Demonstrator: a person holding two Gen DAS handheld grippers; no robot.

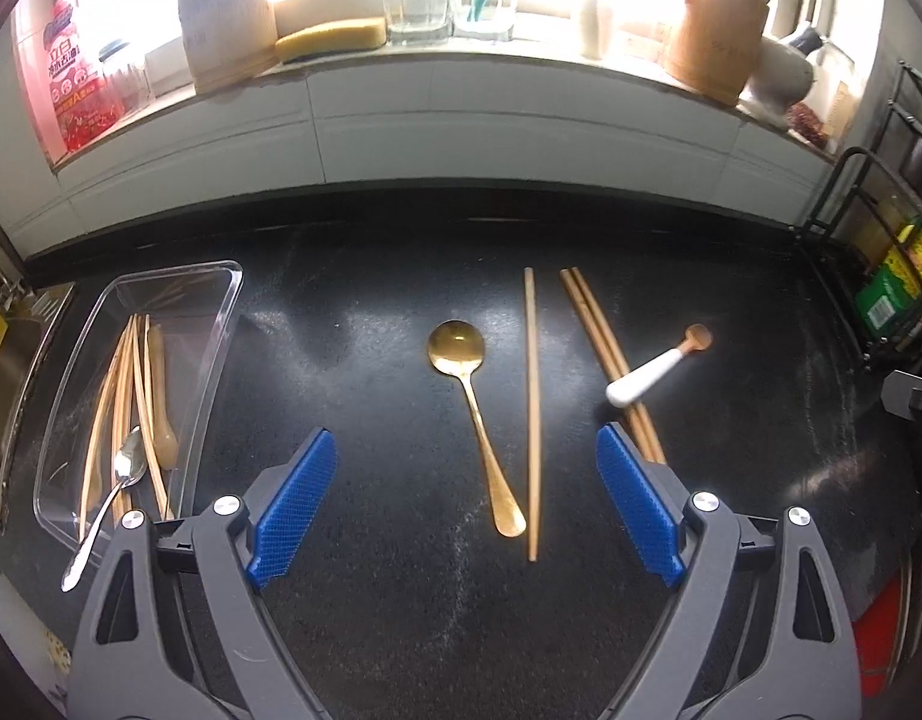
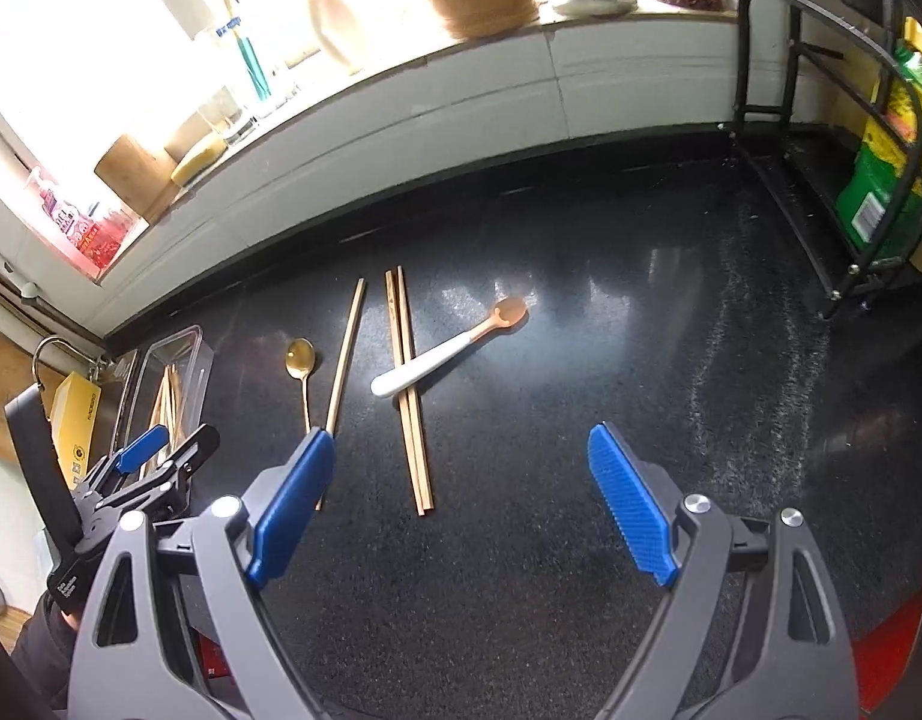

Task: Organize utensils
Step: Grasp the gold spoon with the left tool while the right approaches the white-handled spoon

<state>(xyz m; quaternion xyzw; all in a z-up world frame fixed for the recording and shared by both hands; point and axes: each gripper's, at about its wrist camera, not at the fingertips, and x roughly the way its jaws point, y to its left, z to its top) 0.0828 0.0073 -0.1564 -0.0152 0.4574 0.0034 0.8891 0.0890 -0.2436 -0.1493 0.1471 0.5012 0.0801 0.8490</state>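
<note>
Ahead, both grippers hang with jaws released: left gripper (image 1: 467, 489) frames the gold metal spoon (image 1: 474, 414) and single wooden chopstick (image 1: 530, 414) on the black speckled bench (image 1: 401, 630); right gripper (image 2: 461, 495) faces bare bench (wooden chopstick pair (image 2: 408, 396) leftward). Clear plastic tray (image 1: 221, 324) sits far left.

Camera layout: 2 wrist fisheye views, both angled down over the black countertop (image 1: 413, 612).

The left wrist view looks forward between its own blue fingers (image 1: 293, 510) toward the windowsill (image 1: 461, 69), close above the counter, with the clear tray (image 1: 221, 324) at its left edge. The right wrist view sits further right, facing the same wall at a skew, and takes in the left gripper (image 2: 143, 450) low at its left. Both views share the gold spoon (image 1: 467, 384), the chopsticks (image 1: 605, 348) and the white-handled spoon (image 1: 653, 375).
</note>
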